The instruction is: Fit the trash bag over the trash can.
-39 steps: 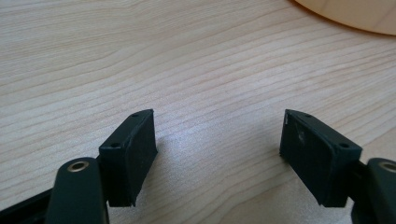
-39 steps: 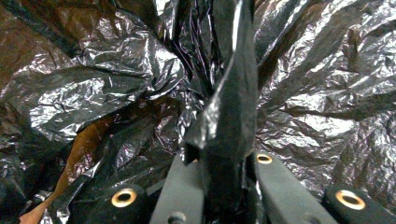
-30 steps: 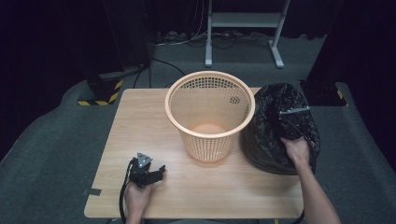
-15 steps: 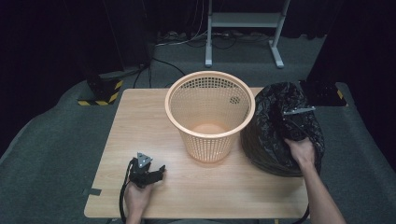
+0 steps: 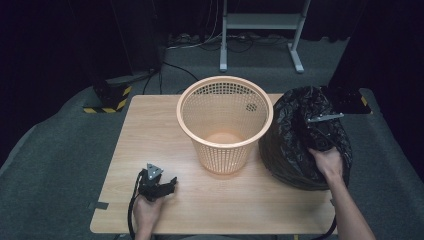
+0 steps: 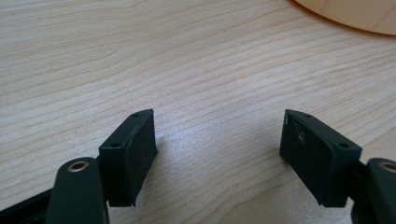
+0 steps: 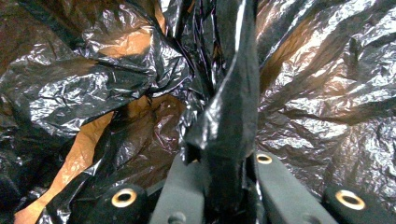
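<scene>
Right gripper [image 7: 224, 186] clamped on a fold of the black trash bag [image 5: 295, 145] – thin film could slip out or tear.

Bag sits crumpled at the table's [image 5: 150, 130] right edge, just beside the orange mesh basket [image 5: 225, 122] – glossy, wrinkled, orange showing through the plastic in the right gripper view. A hard pull may rip the pinched strip or drag the heap off the edge. Left gripper [image 6: 219, 154] rests near the front-left corner, jaws apart, holding nothing.

Wooden table [image 5: 150, 130] on grey carpet [image 5: 50, 165]; white metal stand [image 5: 260, 22] behind; yellow-black striped block [image 5: 107, 100] at left rear.
</scene>
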`<state>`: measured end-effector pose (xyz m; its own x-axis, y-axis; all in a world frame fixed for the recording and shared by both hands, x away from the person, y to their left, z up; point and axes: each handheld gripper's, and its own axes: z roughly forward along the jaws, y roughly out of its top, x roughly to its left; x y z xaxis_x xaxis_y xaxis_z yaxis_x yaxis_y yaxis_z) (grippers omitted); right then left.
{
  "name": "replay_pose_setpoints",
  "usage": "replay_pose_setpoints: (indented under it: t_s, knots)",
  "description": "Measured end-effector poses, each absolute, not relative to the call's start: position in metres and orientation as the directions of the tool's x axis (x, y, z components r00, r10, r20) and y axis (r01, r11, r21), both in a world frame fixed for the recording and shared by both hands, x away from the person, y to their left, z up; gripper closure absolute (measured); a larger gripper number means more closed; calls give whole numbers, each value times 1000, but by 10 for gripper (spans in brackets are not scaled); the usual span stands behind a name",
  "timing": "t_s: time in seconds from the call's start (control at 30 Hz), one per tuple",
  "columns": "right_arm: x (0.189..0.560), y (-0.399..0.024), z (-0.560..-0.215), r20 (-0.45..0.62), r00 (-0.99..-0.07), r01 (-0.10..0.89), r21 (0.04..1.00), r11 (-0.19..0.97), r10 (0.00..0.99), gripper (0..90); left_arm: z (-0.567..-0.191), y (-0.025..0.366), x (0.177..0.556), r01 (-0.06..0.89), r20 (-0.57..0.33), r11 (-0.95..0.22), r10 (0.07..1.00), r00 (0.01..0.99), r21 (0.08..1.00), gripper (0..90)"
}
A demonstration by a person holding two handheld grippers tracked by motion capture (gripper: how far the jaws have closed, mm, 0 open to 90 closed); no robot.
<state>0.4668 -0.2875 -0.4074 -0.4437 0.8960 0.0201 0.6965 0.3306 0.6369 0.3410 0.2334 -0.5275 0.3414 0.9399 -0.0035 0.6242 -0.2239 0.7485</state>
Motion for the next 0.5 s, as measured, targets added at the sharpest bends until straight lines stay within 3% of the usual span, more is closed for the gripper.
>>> replay_pose_setpoints:
  t_s: [0.5]
  knots:
    - [453, -296, -383, 10, -458, 675, 655, 340, 889, 888, -528, 233, 341, 625, -5, -222, 940, 340, 749, 270]
